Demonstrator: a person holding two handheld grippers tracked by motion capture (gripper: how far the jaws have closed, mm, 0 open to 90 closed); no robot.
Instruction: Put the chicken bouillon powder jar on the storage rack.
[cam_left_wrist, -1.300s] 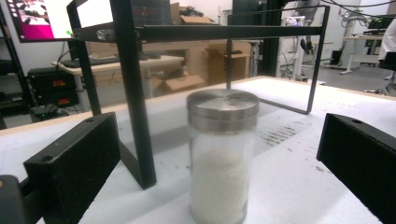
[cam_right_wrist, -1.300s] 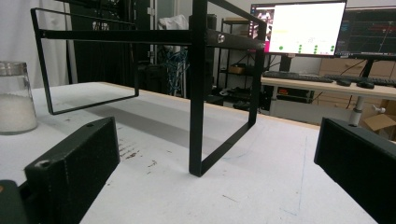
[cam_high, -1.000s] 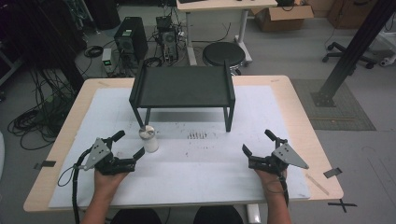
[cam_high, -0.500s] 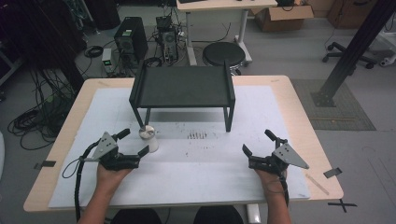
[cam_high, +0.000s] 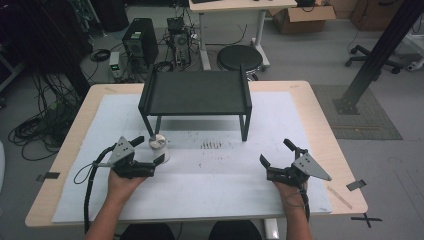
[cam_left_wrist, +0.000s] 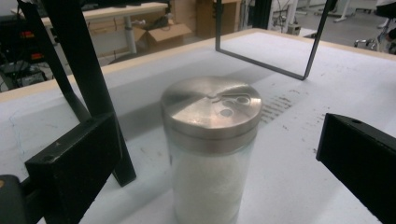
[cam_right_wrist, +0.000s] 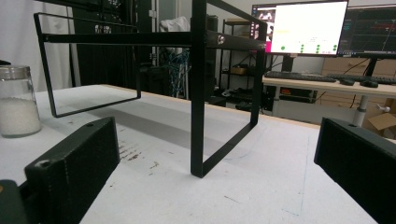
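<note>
Between spread jaws of left hand-held gripper (cam_high: 149, 151): salt shaker (cam_high: 159, 146), ungrasped.

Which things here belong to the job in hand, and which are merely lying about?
In the job: salt shaker; left gripper, jaws open either side of it.
Lying about: black rack; right gripper, open; stains on the white mat.

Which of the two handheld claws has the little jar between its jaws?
The left gripper: its open jaws stand on either side of the salt shaker without touching it. The right gripper is open over bare table, far off.
</note>
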